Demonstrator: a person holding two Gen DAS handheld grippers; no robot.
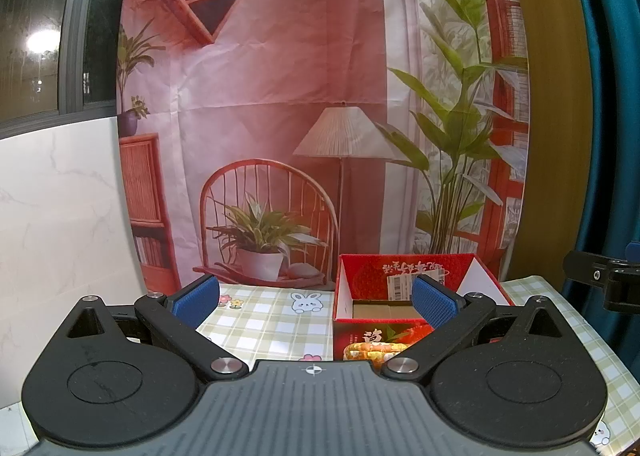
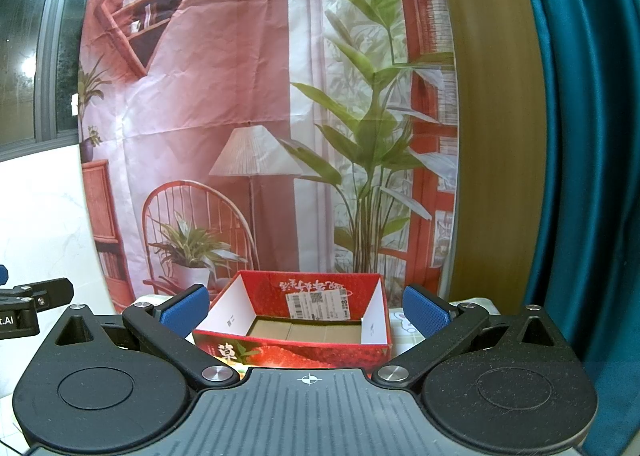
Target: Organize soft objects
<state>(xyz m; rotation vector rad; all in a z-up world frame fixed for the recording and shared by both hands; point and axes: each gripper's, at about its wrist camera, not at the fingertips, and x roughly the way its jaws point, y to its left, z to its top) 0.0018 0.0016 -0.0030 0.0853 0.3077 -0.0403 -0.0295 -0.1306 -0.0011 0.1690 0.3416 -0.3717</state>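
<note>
Both claws are spread wide with nothing between their blue pads. The left claw (image 1: 316,300) hovers over the counter (image 1: 264,324), which is covered by a green-checked cloth with bunny prints. Ahead and to its right sits the open red cardboard box (image 1: 404,288) (a white shipping label is stuck on its inner back wall); its brown floor looks bare. Just in front of the box lies a yellow-and-orange soft object (image 1: 374,352), mostly hidden behind the claw's body, possibly a plush toy. The right claw (image 2: 306,310) faces the same red cardboard box (image 2: 296,320) head-on.
</note>
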